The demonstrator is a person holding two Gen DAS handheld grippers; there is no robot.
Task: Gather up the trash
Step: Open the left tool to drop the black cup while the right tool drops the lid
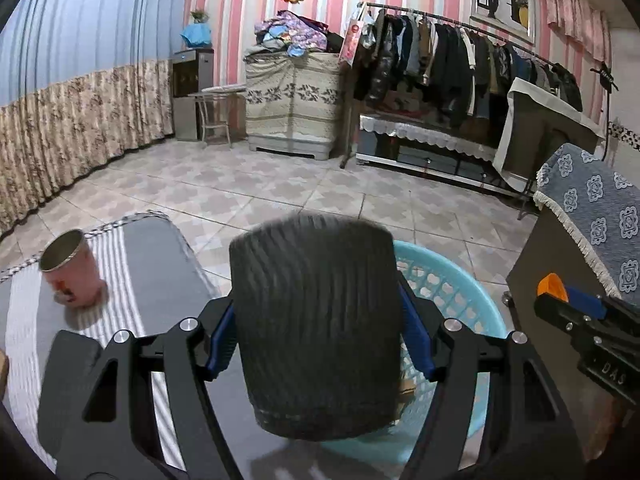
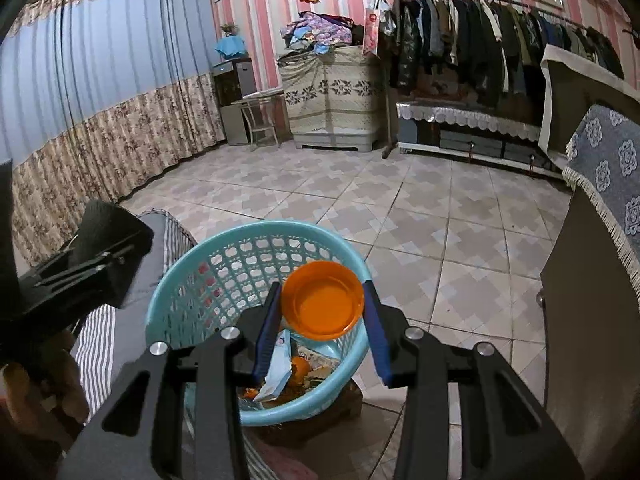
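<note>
My left gripper (image 1: 318,336) is shut on a black ribbed cup (image 1: 316,320), held over the table edge beside the light blue mesh basket (image 1: 452,288). My right gripper (image 2: 322,320) is shut on an orange round lid (image 2: 322,300), held above the same basket (image 2: 224,264). The basket holds a white-blue wrapper (image 2: 278,372) and orange scraps (image 2: 300,366). The right gripper with the lid (image 1: 552,286) shows at the right of the left wrist view. The left gripper with the black cup (image 2: 104,248) shows at the left of the right wrist view.
A pink metal can (image 1: 74,276) stands on the grey striped tablecloth (image 1: 152,264) at the left. A brown cabinet with a blue patterned cover (image 2: 600,184) stands to the right. A tiled floor (image 2: 400,208), a clothes rack (image 2: 480,40) and curtains (image 1: 72,128) lie beyond.
</note>
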